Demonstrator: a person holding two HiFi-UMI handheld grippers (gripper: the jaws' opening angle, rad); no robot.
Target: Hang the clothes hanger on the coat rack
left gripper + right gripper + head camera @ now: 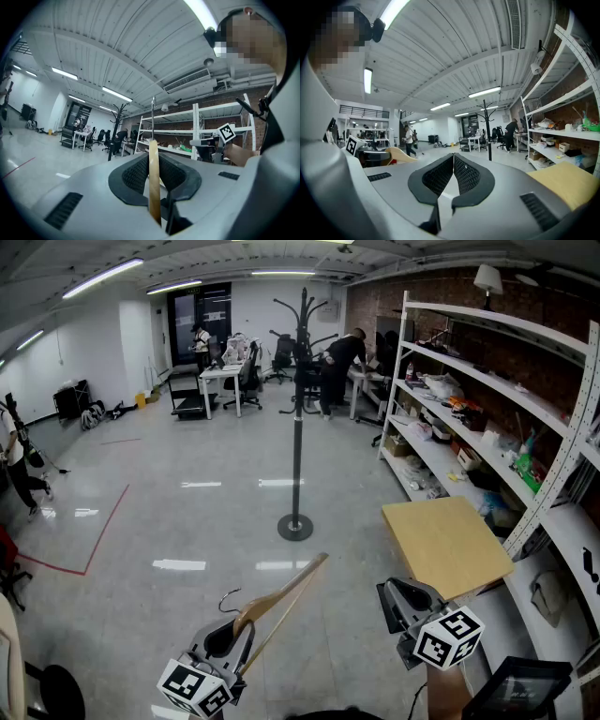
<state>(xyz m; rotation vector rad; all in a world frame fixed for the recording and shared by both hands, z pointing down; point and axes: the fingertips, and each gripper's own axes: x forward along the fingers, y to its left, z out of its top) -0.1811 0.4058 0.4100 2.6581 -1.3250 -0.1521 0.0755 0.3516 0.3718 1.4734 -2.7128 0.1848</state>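
Clothes hanger: finished in pale tan wood. Coat rack: black. Left gripper, right gripper: shelled in grey, padded in black mesh texture. Marker cubes: patterned with black squares on white. Floor: glossy grey, marked by a red line. Shelving: painted white.

We read this place as a large open workshop-office. A polished grey floor runs wide under ceiling strip lights. Along a brick wall, white metal shelving carries boxes and assorted supplies. At the far end, people work at benches with office chairs. Red tape marks out a zone on the floor.
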